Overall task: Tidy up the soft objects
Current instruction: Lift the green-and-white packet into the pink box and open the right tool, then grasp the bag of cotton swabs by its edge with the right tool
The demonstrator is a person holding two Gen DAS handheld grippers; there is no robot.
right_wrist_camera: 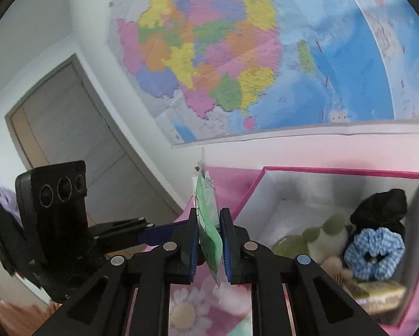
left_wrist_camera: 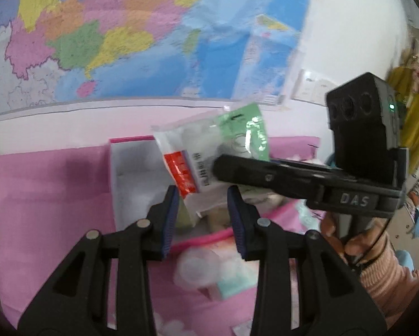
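A flat plastic packet (right_wrist_camera: 208,224), green, white and red, hangs in the air edge-on between the pads of my right gripper (right_wrist_camera: 209,240), which is shut on it. In the left wrist view the same packet (left_wrist_camera: 209,151) shows its face above a pink box (left_wrist_camera: 131,173), with the right gripper (left_wrist_camera: 223,168) reaching in from the right. My left gripper (left_wrist_camera: 203,218) is open just below the packet, pads apart with nothing pinched. The box (right_wrist_camera: 265,193) holds a black scrunchie (right_wrist_camera: 380,207), a blue gingham scrunchie (right_wrist_camera: 374,254) and a green-and-white plush piece (right_wrist_camera: 321,235).
A pink cloth (left_wrist_camera: 46,196) covers the surface. Blurred white and teal items (left_wrist_camera: 209,274) lie in front of the box. A large map (left_wrist_camera: 125,36) hangs on the wall behind. A hand in a pink knit sleeve (left_wrist_camera: 377,266) grips the right tool. A door (right_wrist_camera: 69,128) stands at left.
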